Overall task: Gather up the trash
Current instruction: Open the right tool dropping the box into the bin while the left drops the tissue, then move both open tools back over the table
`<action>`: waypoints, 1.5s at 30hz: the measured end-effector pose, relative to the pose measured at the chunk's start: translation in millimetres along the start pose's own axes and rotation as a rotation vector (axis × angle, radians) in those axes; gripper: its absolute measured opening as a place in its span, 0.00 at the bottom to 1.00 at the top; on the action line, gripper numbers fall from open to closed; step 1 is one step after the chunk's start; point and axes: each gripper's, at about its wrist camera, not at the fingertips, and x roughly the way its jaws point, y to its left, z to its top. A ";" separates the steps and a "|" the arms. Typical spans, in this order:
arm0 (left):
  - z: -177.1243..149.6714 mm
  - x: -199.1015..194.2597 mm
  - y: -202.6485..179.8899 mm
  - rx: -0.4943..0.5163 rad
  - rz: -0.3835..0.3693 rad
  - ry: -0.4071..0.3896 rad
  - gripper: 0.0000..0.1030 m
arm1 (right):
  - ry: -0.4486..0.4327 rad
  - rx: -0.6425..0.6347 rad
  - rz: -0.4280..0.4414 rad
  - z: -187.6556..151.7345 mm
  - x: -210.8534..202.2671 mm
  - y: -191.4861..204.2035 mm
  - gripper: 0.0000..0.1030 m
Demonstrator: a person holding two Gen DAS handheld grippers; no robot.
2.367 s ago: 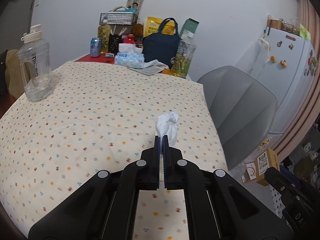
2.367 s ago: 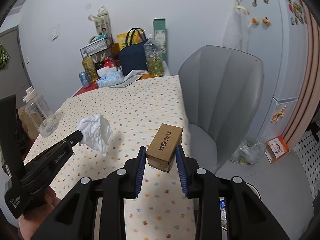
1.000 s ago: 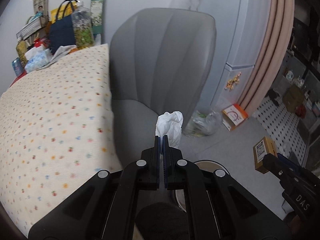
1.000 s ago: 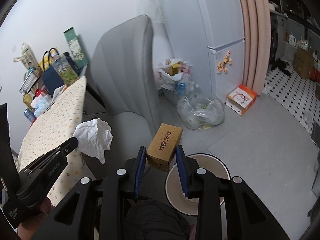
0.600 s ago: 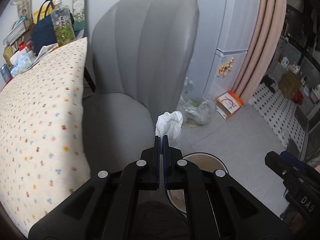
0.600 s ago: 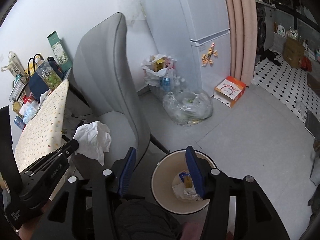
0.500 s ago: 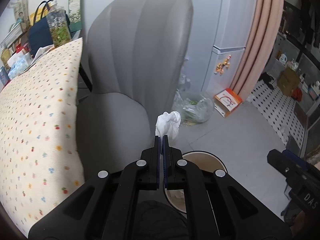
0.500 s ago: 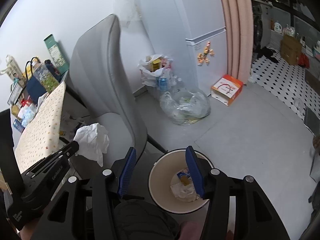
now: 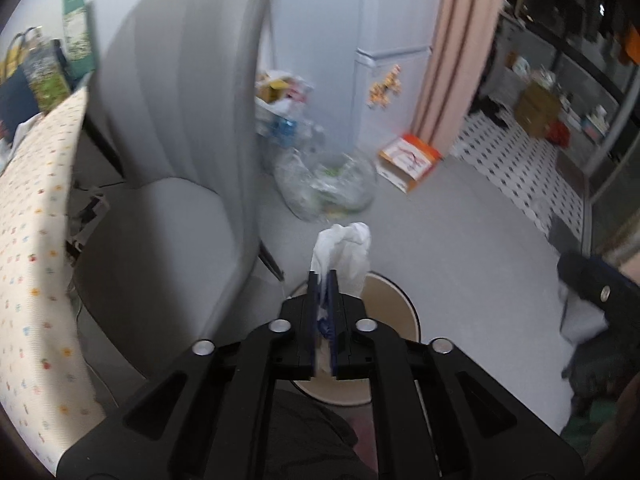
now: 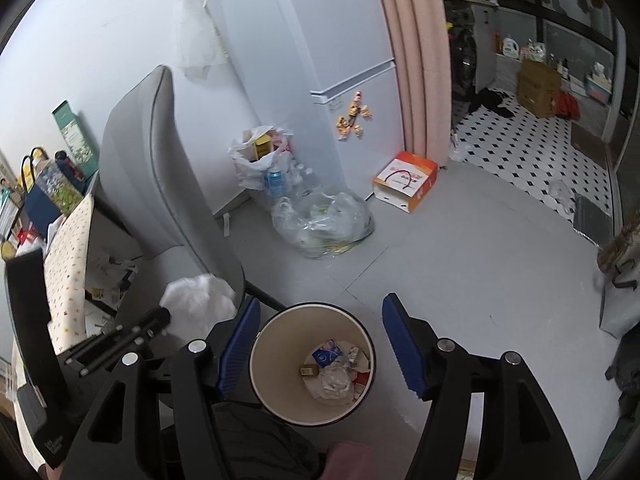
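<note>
A round cream trash bin (image 10: 276, 352) stands on the grey floor, holding wrappers and crumpled scraps. My right gripper (image 10: 320, 300) hangs over it, jaws wide and still opening, nothing between them. A crumpled white tissue (image 9: 344, 248) sticks out past the tips of my left gripper (image 9: 323, 274). Its jaws are just starting to open, with the tissue still pinched between the pads. From the left wrist, the bin (image 9: 400, 300) lies right below the tissue. From the right wrist, the tissue (image 10: 200, 300) hangs beside the bin's left rim.
A grey shell chair (image 10: 140, 168) stands close on the bin's left, with the dotted tablecloth (image 9: 32, 240) beyond it. A clear plastic bag (image 10: 320, 220), a white bag of bottles (image 10: 260, 160) and an orange box (image 10: 406, 182) lie by the fridge (image 10: 340, 60).
Both grippers swung from the table, past the chair, to above the bin. The right jaws spread and the brown box left them. The left jaws have parted a little.
</note>
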 end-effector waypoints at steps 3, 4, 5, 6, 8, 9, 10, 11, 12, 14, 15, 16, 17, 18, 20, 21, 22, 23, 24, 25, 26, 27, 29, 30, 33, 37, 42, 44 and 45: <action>-2.9 -1.1 -1.5 -0.002 -0.016 -0.005 0.46 | -0.006 0.005 0.003 0.1 -0.2 -4.3 0.61; -3.1 -2.7 -1.8 0.000 -0.012 -0.010 0.46 | -0.007 0.005 0.005 -0.5 0.1 -4.6 0.61; -2.5 -3.7 -1.3 -0.001 -0.010 -0.009 0.46 | -0.005 0.004 0.008 -1.3 0.7 -4.7 0.61; -2.0 -4.6 -0.9 -0.002 -0.008 -0.010 0.49 | -0.004 0.004 0.010 -2.5 0.5 -5.3 0.61; -1.2 -8.3 -1.2 -0.001 0.012 -0.024 0.61 | -0.002 0.004 0.015 -3.7 0.3 -5.2 0.61; -0.6 -11.4 -0.8 0.000 0.023 -0.035 0.66 | -0.003 0.004 0.018 -3.5 0.1 -5.0 0.61; 0.4 -14.8 0.2 -0.001 0.032 -0.046 0.71 | -0.004 0.004 0.021 -3.3 -0.3 -4.8 0.62; 0.5 -18.7 2.1 -0.005 0.036 -0.053 0.73 | -0.007 0.004 0.024 -3.1 -1.5 -4.3 0.64; 1.1 -22.7 3.8 -0.009 0.041 -0.063 0.77 | -0.011 0.004 0.026 -2.7 -2.9 -3.9 0.66; 0.5 -31.1 7.7 -0.019 0.055 -0.083 0.83 | -0.025 0.002 0.029 -2.4 -7.1 -3.0 0.75; 1.0 -34.0 9.9 -0.023 0.060 -0.090 0.86 | -0.031 -0.001 0.031 -2.2 -9.0 -1.9 0.76; 1.1 -38.2 13.1 -0.033 0.068 -0.100 0.88 | -0.034 -0.004 0.033 -1.9 -10.4 -0.2 0.79; 0.8 -41.8 16.1 -0.042 0.075 -0.107 0.88 | -0.036 -0.010 0.038 -1.8 -12.2 2.5 0.82; 1.2 -44.4 19.2 -0.051 0.081 -0.112 0.90 | -0.041 -0.019 0.036 -1.9 -14.3 5.9 0.83; 2.0 -50.9 26.6 -0.069 0.092 -0.126 0.90 | -0.056 -0.042 0.028 -2.1 -19.0 13.5 0.88; 1.8 -54.4 30.0 -0.076 0.098 -0.138 0.91 | -0.060 -0.051 0.031 -2.4 -21.0 17.5 0.89; 1.5 -60.0 34.1 -0.085 0.106 -0.153 0.93 | -0.061 -0.057 0.036 -2.1 -22.7 21.1 0.90; 3.2 -61.3 37.9 -0.091 0.109 -0.162 0.93 | -0.061 -0.062 0.040 -1.5 -24.6 26.8 0.91; 2.8 -65.9 42.0 -0.100 0.110 -0.172 0.94 | -0.062 -0.065 0.041 -1.7 -25.8 30.1 0.91; 1.7 -71.2 47.0 -0.112 0.110 -0.182 0.94 | -0.066 -0.073 0.042 -1.4 -28.8 36.0 0.92; 0.9 -75.9 51.1 -0.122 0.110 -0.190 0.94 | -0.070 -0.081 0.043 -1.3 -31.2 39.2 0.92; -0.4 -81.1 57.4 -0.133 0.110 -0.200 0.94 | -0.075 -0.092 0.044 -1.2 -34.7 44.5 0.92; -2.5 -91.7 69.2 -0.159 0.114 -0.220 0.94 | -0.081 -0.115 0.049 -1.5 -41.0 57.3 0.92; -4.3 -96.8 76.2 -0.173 0.116 -0.229 0.94 | -0.084 -0.123 0.052 -1.9 -43.7 62.7 0.92; -11.0 -113.9 97.0 -0.215 0.122 -0.257 0.94 | -0.098 -0.157 0.055 -5.4 -54.2 83.6 0.92; -20.0 -137.2 122.1 -0.260 0.137 -0.291 0.94 | -0.117 -0.199 0.060 -10.3 -69.0 110.6 0.92; -33.8 -167.3 153.5 -0.323 0.158 -0.334 0.94 | -0.148 -0.265 0.083 -17.2 -91.0 148.6 0.92; -41.4 -179.5 166.3 -0.348 0.170 -0.351 0.94 | -0.159 -0.290 0.092 -21.3 -99.3 163.1 0.92; -45.0 -185.3 172.5 -0.358 0.177 -0.357 0.94 | -0.162 -0.300 0.096 -23.7 -102.4 169.0 0.92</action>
